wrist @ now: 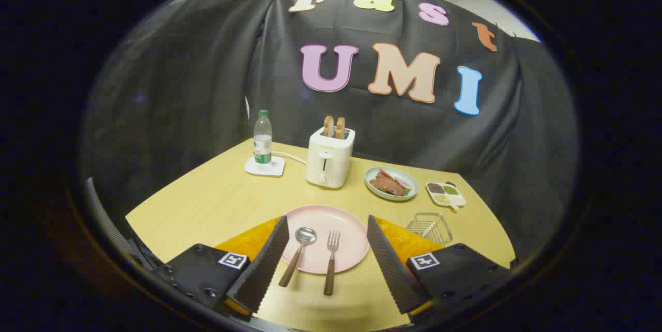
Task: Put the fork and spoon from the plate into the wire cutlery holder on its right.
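Your jaws (327, 265) stand wide apart with nothing held, their ridged inner faces slanting inward toward the plate. Between them, on the pale wood-grain bench (207, 202), lie the spoon (297, 256) and the fork (331, 261), side by side, spoon on the left; both have brown wooden handles and metal heads. The heads rest on the round pink plate (336, 223) while the handles overhang its near rim and point back at you, ends over bare bench. An orange mat (248, 241) shows under the plate on either side, behind the fingers. Just beyond your right finger, beside the plate, sits the wire cutlery holder (430, 227), an open rectangular basket of thin metal wire, its top clear. Farther back you have a pale green plate of food (391, 182) and a small divided dish (446, 194) near the bench's right edge. Beyond the pink plate stands a white toaster (330, 161) with two slices upright in it, and left of it a clear bottle (262, 140) with a green cap on a white square coaster (265, 166). Open bench lies to the left of the plate.
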### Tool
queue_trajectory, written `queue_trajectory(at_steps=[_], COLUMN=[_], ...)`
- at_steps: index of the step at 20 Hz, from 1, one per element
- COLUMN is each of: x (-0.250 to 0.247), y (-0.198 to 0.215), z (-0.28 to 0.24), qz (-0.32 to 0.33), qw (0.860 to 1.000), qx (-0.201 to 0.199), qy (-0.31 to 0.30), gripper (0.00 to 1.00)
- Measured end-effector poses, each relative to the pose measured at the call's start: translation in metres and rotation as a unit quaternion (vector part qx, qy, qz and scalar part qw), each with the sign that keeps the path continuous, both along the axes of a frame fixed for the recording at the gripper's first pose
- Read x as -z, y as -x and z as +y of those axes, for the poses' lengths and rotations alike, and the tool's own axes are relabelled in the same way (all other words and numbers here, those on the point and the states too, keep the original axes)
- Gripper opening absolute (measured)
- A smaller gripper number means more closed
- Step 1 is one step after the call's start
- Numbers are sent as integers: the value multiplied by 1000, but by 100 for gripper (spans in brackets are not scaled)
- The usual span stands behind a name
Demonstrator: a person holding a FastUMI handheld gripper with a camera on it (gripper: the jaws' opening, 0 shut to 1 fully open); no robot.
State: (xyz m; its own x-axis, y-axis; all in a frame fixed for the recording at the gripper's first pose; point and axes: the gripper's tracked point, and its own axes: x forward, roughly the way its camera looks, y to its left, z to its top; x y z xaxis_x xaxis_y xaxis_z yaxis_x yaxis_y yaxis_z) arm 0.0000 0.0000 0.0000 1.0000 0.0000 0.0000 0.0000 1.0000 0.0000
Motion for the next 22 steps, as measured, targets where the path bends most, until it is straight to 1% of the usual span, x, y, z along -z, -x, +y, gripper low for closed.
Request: queue_trajectory(at_steps=[5, 11, 15, 22], x=[2, 6, 24, 79], y=[6, 14, 12, -8], z=[-10, -17, -26, -25], qz=[1, -8, 11, 70], qw=[1000, 999, 999, 997], qx=[-18, -38, -27, -6], qy=[1, -28, -28, -18], gripper=[98, 98, 98, 96])
